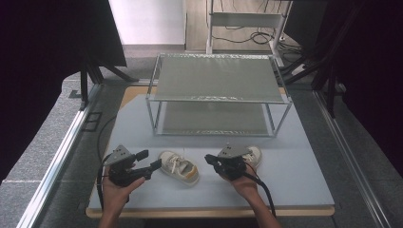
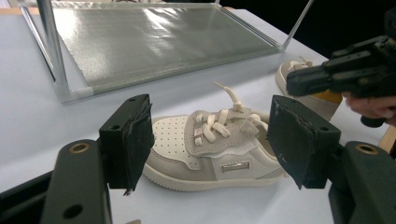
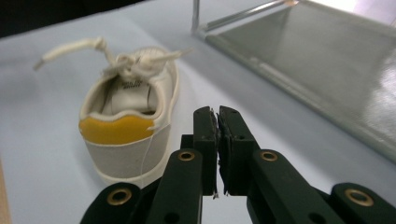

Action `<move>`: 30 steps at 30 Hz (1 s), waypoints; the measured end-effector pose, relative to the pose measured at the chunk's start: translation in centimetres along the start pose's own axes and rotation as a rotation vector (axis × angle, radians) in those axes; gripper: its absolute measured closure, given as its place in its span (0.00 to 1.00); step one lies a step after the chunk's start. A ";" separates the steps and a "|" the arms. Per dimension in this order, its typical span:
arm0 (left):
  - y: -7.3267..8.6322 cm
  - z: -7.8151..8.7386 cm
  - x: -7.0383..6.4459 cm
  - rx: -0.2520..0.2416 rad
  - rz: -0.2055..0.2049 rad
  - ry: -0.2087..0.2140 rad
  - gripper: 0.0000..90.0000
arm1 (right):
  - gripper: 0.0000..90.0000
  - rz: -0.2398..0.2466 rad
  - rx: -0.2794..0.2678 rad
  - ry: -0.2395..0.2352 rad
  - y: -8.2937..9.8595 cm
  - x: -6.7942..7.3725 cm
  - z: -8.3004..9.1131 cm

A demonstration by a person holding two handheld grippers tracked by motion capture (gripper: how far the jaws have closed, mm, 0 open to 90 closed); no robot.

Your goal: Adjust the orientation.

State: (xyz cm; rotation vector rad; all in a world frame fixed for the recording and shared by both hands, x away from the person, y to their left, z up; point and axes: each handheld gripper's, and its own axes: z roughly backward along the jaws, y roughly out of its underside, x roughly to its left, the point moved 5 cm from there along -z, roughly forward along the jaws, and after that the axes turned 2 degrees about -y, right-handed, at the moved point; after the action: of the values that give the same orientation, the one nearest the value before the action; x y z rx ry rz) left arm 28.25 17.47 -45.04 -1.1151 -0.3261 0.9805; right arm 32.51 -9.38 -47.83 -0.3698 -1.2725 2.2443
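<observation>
A small white-and-grey sneaker with a yellow heel tab lies on the pale blue table, between my two grippers. In the left gripper view this sneaker sits side-on just beyond my open left gripper, whose jaws stand wide apart and are not touching it. My left gripper is at the shoe's toe end. My right gripper is shut and empty, pointing at the shoe's heel from a short way off. A second matching sneaker lies behind the right gripper.
A two-level metal-framed rack with grey shelves stands at the back of the table; its lower shelf is near the shoes. The tabletop ends in a wooden front edge. Cables trail from both grippers.
</observation>
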 end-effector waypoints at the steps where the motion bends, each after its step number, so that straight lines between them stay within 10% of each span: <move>1: 0.0 -0.1 -0.1 0.003 0.000 0.002 0.35 | 0.96 0.011 0.014 0.004 0.2 0.3 -0.3; 17: 0.4 -1.0 -0.7 0.031 -0.016 0.017 0.35 | 0.96 0.108 0.084 0.041 1.1 2.3 -1.8; 30: 0.4 -1.0 -0.6 0.032 -0.016 0.020 0.35 | 0.99 0.125 0.095 -0.023 1.5 5.1 -1.9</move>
State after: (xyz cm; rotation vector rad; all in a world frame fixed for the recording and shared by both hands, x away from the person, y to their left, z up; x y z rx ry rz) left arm 28.37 16.45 -45.67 -1.0904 -0.3018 0.9569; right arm 28.77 -5.73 -50.02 -0.3998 -1.1786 2.4105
